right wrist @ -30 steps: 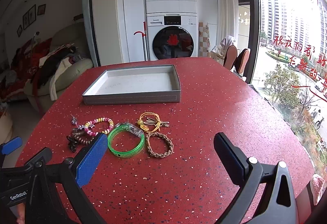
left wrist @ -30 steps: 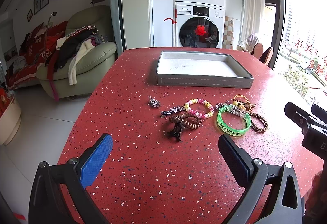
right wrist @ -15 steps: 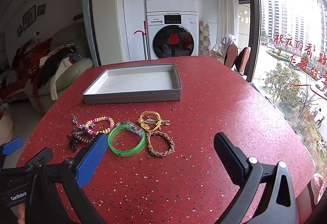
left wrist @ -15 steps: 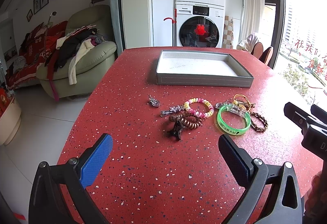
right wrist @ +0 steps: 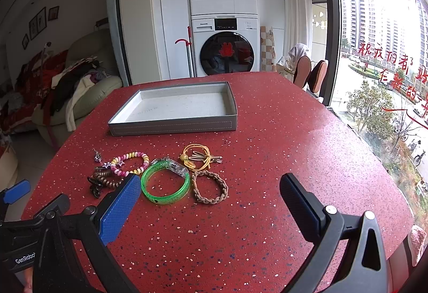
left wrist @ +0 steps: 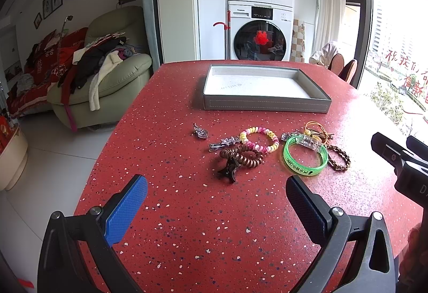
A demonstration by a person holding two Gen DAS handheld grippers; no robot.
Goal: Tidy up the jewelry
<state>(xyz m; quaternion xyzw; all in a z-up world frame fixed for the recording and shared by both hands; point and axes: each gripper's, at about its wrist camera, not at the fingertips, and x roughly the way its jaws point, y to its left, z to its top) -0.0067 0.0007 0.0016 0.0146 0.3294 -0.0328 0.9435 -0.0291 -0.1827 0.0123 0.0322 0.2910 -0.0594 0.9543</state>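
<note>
Jewelry lies in a cluster on the red speckled table (left wrist: 214,226): a green bangle (left wrist: 305,159) (right wrist: 165,183), a braided brown bracelet (left wrist: 339,158) (right wrist: 210,187), a pink and yellow bead bracelet (left wrist: 259,139) (right wrist: 131,163), a brown coil hair tie with a dark clip (left wrist: 240,156) (right wrist: 104,180), a yellow cord tie with clips (left wrist: 318,131) (right wrist: 199,158), and a small silver charm (left wrist: 200,131) (right wrist: 96,156). An empty grey tray (left wrist: 264,104) (right wrist: 174,127) stands behind them. My left gripper (left wrist: 216,199) and right gripper (right wrist: 211,202) are open, empty, held above the table in front of the cluster.
A green armchair piled with clothes (left wrist: 101,71) stands left of the table. Stacked washing machines (left wrist: 258,36) are behind it. Chairs (right wrist: 310,73) and a large window are at the right. The right gripper's body shows at the left wrist view's right edge (left wrist: 401,159).
The right gripper has moved slightly forward toward the jewelry. The left gripper has barely moved. Both stay open and empty.
</note>
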